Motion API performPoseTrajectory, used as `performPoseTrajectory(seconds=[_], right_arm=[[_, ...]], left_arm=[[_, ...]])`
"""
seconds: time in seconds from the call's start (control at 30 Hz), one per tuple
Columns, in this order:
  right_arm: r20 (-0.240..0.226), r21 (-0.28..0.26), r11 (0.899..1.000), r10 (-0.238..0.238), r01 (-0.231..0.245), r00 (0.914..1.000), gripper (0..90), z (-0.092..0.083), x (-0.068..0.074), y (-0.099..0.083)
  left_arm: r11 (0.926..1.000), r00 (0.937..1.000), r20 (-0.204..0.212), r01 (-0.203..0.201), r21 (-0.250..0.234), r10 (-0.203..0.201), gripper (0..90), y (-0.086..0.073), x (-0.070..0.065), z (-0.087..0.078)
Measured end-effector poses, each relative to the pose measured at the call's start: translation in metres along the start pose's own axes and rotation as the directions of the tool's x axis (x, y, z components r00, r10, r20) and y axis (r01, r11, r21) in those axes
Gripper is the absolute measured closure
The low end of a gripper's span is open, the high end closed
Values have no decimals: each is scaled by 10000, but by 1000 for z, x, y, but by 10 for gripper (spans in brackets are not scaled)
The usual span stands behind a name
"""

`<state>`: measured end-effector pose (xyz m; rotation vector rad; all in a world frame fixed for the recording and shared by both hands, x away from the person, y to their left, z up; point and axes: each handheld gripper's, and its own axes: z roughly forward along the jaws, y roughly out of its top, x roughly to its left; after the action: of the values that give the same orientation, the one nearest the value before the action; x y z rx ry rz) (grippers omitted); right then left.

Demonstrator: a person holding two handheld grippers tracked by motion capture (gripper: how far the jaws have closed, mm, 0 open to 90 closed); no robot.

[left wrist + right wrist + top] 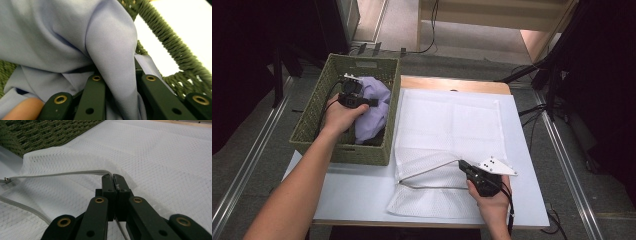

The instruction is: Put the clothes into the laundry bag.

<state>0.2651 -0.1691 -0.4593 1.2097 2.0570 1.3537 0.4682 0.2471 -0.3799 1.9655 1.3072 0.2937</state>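
Note:
A lavender cloth lies bunched in the green woven basket at the table's left. My left gripper reaches into the basket and is shut on a fold of that cloth, which runs down between its jaws. A white mesh laundry bag lies flat on the table to the right of the basket. My right gripper is shut on the upper rim of the bag's mouth, holding it slightly raised off the lower layer. The grey zipper edge curves along the gaping mouth.
The basket wall stands close on the left gripper's right side. The white tabletop shows in front of the basket and around the bag. Dark stands and cables flank the table on both sides.

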Motion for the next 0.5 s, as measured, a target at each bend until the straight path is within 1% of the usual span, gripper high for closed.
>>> performPoseTrajectory(seconds=[0.1, 0.17, 0.23, 0.3, 0.43, 0.5], right_arm=[[2, 13, 10000, 22, -22, 10000, 898, 0, 0, 0], [-5, 13, 10000, 25, -25, 10000, 898, 0, 0, 0], [-6, 14, 10000, 2, -2, 10000, 898, 0, 0, 0], [-15, 33, 10000, 2, -2, 10000, 898, 0, 1, 0], [-43, 15, 10000, 12, -12, 10000, 898, 0, 0, 0], [-52, 23, 10000, 28, -28, 10000, 898, 0, 0, 0]], left_arm=[[9995, 10000, 5, -98, -294, 99, 811, -1, -4, -6], [9994, 10000, 35, 68, -353, -66, 811, 0, -3, -9], [9981, 9996, 89, 275, -546, -271, 811, 0, -1, -12], [9969, 9992, 36, 404, -675, -402, 811, -1, 0, -14], [9936, 9990, -9, 437, -1040, -440, 811, -1, 0, -19], [9902, 9987, 26, 518, -1301, -519, 811, -1, -1, -24]])
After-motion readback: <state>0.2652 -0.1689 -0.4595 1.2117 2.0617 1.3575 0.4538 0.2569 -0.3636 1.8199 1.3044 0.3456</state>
